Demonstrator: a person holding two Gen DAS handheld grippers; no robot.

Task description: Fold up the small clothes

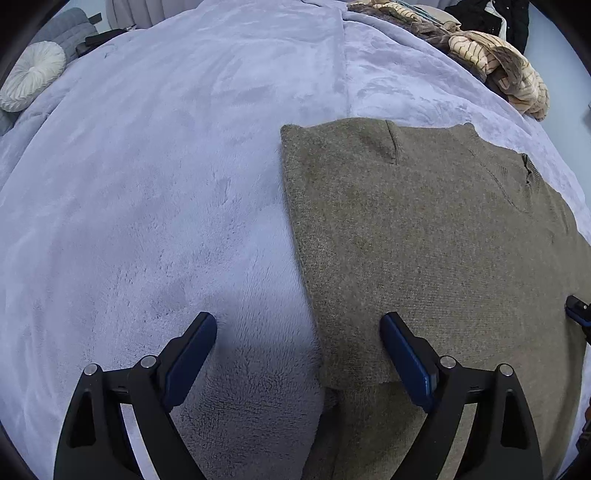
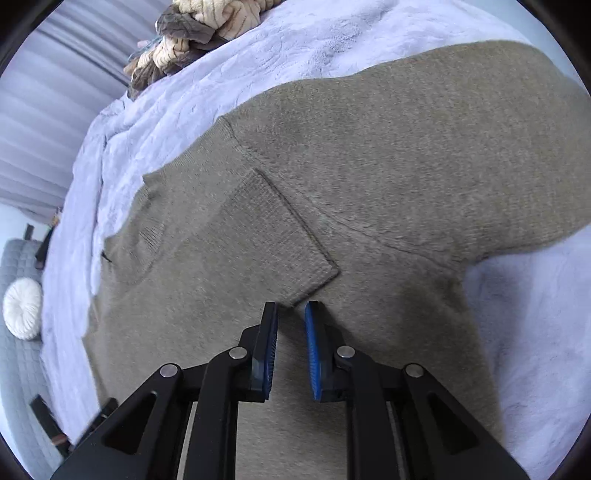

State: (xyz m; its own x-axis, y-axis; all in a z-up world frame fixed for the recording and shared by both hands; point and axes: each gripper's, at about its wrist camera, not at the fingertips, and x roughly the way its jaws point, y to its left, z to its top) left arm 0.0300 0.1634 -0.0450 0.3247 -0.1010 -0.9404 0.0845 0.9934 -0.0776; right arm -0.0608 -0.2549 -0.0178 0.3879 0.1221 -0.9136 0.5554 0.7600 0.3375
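An olive-brown knitted sweater (image 1: 424,229) lies flat on a pale lilac fleece blanket (image 1: 147,184), its left side folded in to a straight edge. My left gripper (image 1: 299,319) hovers open and wide over that edge near the hem, one finger above the blanket and one above the sweater, with nothing held. In the right wrist view a sleeve is folded across the sweater (image 2: 369,147), its ribbed cuff (image 2: 273,236) lying on the body. My right gripper (image 2: 291,304) has its blue pads nearly together just at the cuff's corner; no fabric visibly sits between them. Its tip (image 1: 576,310) shows at the left view's right edge.
A heap of striped beige and brown clothes (image 1: 498,66) (image 2: 199,29) lies at the blanket's far side, with a black garment (image 1: 491,18) beside it. A round white cushion (image 1: 33,74) (image 2: 22,308) rests on a grey quilted seat (image 2: 18,369) beyond the bed's edge.
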